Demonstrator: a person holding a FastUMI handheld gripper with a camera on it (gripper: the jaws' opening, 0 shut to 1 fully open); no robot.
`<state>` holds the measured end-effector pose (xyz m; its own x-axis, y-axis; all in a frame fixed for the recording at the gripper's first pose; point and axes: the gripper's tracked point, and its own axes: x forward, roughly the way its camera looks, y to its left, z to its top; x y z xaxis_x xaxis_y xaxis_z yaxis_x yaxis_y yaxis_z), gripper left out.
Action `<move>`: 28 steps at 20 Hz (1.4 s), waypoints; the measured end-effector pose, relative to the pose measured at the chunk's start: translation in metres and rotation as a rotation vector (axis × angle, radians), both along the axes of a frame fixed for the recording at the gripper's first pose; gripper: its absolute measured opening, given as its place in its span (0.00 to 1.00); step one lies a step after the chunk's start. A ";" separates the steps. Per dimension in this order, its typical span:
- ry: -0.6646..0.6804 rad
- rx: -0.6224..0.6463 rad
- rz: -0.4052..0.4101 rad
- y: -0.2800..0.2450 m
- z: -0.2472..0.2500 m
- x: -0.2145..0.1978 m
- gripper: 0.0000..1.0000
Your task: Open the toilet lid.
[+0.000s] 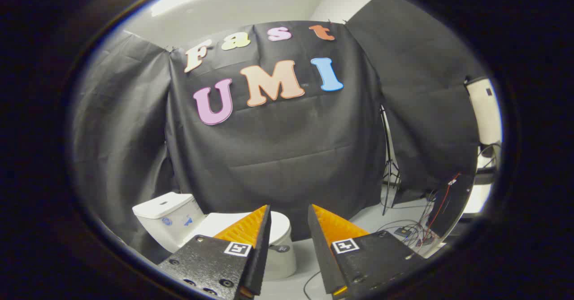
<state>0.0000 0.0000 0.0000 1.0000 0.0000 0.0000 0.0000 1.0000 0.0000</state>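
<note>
A white toilet (pixel 282 255) stands on the pale floor against the black cloth wall. Its lid (pixel 280 226) lies flat and closed over the bowl, and the left finger hides much of it. The tank (pixel 168 217) rises behind the bowl, to the left of the fingers. My gripper (pixel 289 208) hovers well short of the toilet and above it. Its fingers stand apart, open, with nothing between them. The toilet's front edge shows beyond and between the two fingertips.
A light stand (pixel 389 170) leans by the cloth wall to the right. Cables and small boxes (pixel 415 232) litter the floor beyond the right finger, beside a dark curved panel (pixel 453 206). A white appliance (pixel 484 111) stands farther right.
</note>
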 end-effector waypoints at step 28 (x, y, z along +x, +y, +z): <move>0.299 0.847 -0.023 -0.002 -0.200 0.181 0.52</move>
<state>0.1810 -0.0025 -0.1995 0.9581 0.0984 -0.2692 0.1380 0.6648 0.7341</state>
